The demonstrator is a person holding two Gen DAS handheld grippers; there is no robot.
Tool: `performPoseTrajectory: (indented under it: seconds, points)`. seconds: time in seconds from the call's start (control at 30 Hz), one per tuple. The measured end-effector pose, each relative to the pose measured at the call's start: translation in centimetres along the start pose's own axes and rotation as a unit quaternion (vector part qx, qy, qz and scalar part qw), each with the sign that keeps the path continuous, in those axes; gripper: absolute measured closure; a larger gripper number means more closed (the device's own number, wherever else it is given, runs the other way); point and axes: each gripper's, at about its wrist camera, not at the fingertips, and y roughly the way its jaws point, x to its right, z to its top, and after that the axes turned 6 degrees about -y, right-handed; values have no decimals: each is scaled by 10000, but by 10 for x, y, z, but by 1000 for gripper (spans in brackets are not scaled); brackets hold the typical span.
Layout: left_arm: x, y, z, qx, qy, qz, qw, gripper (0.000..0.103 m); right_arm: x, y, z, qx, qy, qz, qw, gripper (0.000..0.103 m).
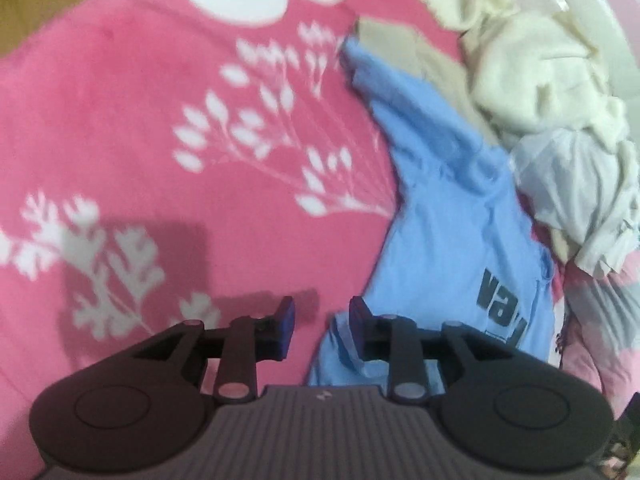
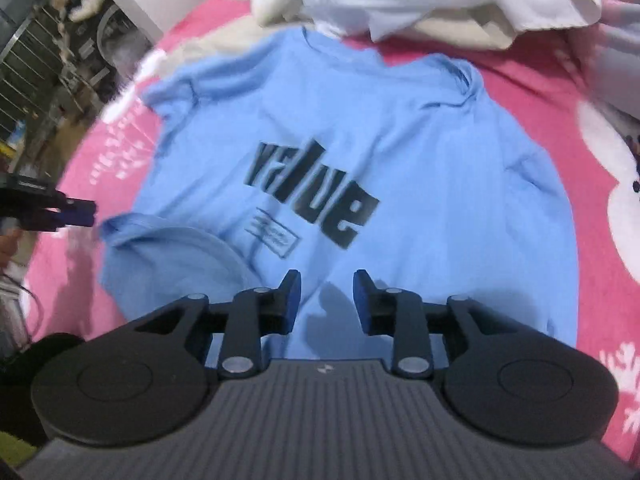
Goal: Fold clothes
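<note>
Blue T-shirt (image 2: 360,152) spread on a pink floral blanket (image 1: 120,120)

Left gripper (image 1: 322,322) and right gripper (image 2: 327,300) hang parted, empty; pale clothes (image 1: 540,92) heaped far right.

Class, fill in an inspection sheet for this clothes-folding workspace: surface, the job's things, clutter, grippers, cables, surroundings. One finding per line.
Surface: pink blanket with white plant prints, covering the work area.
Job's things: blue T-shirt spread print-up, black lettering on it; bottom-left corner turned over.
Clutter: heap of cream and white clothes beside the shirt, overlapping its far edge.
Grippers: left gripper open, nothing between its jaws, over the shirt's edge; right gripper open, empty, above the shirt's lower part.
Cables: dark cord at the left edge of the right wrist view, blurred.
Surroundings: metal shelving past the blanket, contents too blurred to name.
</note>
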Motion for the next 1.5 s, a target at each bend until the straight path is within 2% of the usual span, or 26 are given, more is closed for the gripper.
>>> performPoseTrajectory:
  seconds: [0.07, 0.1, 0.13, 0.2, 0.27, 0.3, 0.37, 0.43, 0.5, 0.57, 0.7, 0.8, 0.87, 0.93, 1.0, 1.1, 1.27, 1.4, 1.47, 1.5]
  points:
    - [3, -11, -4, 232, 606, 42, 9979, 68, -23, 3, 3, 116, -426, 190, 9988, 71]
    - [4, -19, -9, 342, 1018, 92, 9942, 64, -37, 8, 4, 125, -736, 322, 9967, 69]
    - [13, -20, -16, 414, 1552, 196, 9868, 61, -49, 13, 8, 115, -1013, 429, 9939, 67]
    - [34, -17, -30, 534, 2660, 425, 9616, 57, -72, 25, 16, 66, -1502, 576, 9870, 62]
    - [47, -13, -45, 514, 3430, 594, 9360, 55, -94, 45, 24, -12, -2028, 479, 9780, 62]
    - [50, -9, -50, 466, 3633, 601, 9286, 55, -106, 53, 27, -19, -2291, 477, 9722, 62]
    - [52, -6, -56, 425, 3838, 549, 9208, 56, -129, 64, 31, -11, -2778, 580, 9589, 62]
    - [53, -4, -60, 427, 4063, 507, 9113, 56, -156, 76, 32, -53, -3510, 605, 9344, 62]
    - [56, 0, -65, 422, 4413, 486, 8950, 56, -176, 87, 28, -102, -4128, 470, 9096, 62]
    - [58, 3, -70, 343, 4758, 482, 8776, 56, -184, 100, 27, -195, -4383, 347, 8979, 65]
    - [58, 7, -79, 221, 5193, 464, 8530, 49, -182, 129, 34, -289, -4416, -21, 8968, 67]
    - [59, 14, -83, 294, 5477, 563, 8343, 45, -167, 138, 51, -248, -3715, 133, 9280, 68]
    - [61, 23, -77, 322, 5405, 631, 8384, 45, -153, 138, 63, -182, -3027, 342, 9523, 68]
    - [64, 31, -70, 337, 5280, 635, 8462, 50, -143, 133, 65, -94, -2695, 384, 9622, 68]
    - [66, 37, -59, 253, 5057, 501, 8609, 51, -134, 126, 65, -11, -2426, 409, 9693, 68]
    - [67, 44, -42, -17, 4644, 259, 8852, 51, -123, 111, 62, 173, -2155, 498, 9751, 68]
    - [60, 47, -17, -422, 3777, -185, 9248, 54, -90, 58, 41, 420, -1501, 536, 9863, 64]
    - [54, 44, -4, -495, 3101, -513, 9480, 57, -35, 7, 5, 384, -76, 241, 9989, 62]
    - [52, 43, -1, -497, 2807, -607, 9566, 60, -10, -16, -18, 353, 786, 129, 9962, 62]
    - [52, 44, 0, -480, 2714, -599, 9594, 69, -2, -24, -30, 330, 1136, 109, 9929, 62]
